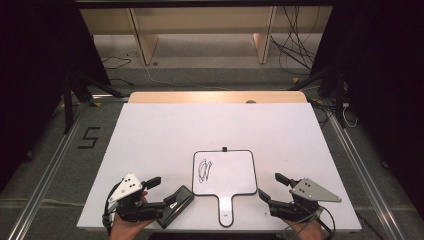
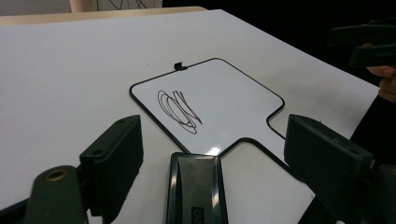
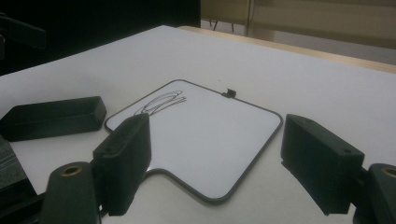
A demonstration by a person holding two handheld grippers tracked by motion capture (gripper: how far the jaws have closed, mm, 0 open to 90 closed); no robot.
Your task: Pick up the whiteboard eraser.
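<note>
Merely an unreadable scribble on the whiteboard (floor marking "5"), both claws released.

Eraser runs off the left gripper view's bottom edge at six o'clock, label lettering clipped; the whiteboard scribble is unreadable.

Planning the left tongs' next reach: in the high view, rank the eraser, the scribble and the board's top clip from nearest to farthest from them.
1. Eraser: right beside the left tongs, near the table's front edge.
2. Scribble: on the board's left part.
3. Clip: at the board's far edge, middle.
</note>
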